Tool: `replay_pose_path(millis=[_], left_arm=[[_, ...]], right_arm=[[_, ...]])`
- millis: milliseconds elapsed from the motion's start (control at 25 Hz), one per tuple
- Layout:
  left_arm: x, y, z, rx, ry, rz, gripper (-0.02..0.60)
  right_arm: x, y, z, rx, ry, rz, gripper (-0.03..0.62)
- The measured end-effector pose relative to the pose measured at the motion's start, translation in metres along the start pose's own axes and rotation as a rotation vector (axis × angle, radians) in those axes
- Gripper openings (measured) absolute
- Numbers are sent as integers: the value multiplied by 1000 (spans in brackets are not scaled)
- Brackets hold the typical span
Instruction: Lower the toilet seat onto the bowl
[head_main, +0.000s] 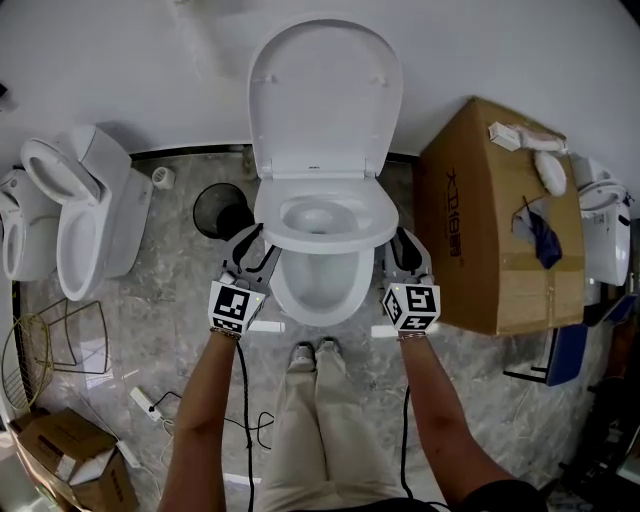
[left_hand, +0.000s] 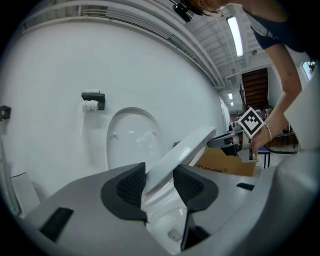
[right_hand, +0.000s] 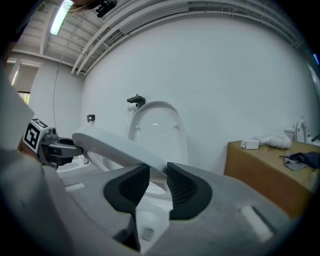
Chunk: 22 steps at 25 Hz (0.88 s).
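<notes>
The left gripper (left_hand: 159, 182) has its 2 dark pads pinched on the left edge of the white toilet seat (left_hand: 186, 149), which runs between them and slopes up and away toward the other side. The right gripper (right_hand: 157, 181) is clamped the same way on the seat's right edge, the rim sandwiched between its pads. In the head view the 2 grippers flank the toilet, each held at arm's length with its marker cube (head_main: 236, 305) facing up. The seat hangs partway down, tilted, above the bowl (head_main: 320, 290) and clear of its rim at the front, while the lid (head_main: 325, 95) stands upright against the white wall behind. A paper holder (left_hand: 92, 101) is fixed to that wall to the left of the lid. On the marbled floor (head_main: 150, 330), a cardboard box (head_main: 490, 230) stands just right of the toilet, a black bin (head_main: 215, 210) sits just left of it, and a second white toilet (head_main: 85, 215) stands farther left.
</notes>
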<state>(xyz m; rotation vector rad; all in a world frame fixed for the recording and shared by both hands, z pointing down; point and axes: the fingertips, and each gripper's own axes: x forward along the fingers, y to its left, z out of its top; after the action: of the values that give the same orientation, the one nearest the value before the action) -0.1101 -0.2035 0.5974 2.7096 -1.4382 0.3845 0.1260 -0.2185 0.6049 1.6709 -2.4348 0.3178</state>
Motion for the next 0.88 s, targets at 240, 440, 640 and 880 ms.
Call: replay_pose_path(millis=[240,440,640,880], left_arm=[[-8,-11,-9,39,-17,-13,153],[-16,-19,-22,58,6,-14,155],[-22,-28,-35,121,33,-25,156],[-31,-39,-56,161,84,-20,158]], right_arm=[[-10,3,-15,7,6,-9,101],[-19,7,-29,6,30,-6,101],[-27,10,-44,20,48,-11,100],[-38,13,-64,37,75,-20,100]])
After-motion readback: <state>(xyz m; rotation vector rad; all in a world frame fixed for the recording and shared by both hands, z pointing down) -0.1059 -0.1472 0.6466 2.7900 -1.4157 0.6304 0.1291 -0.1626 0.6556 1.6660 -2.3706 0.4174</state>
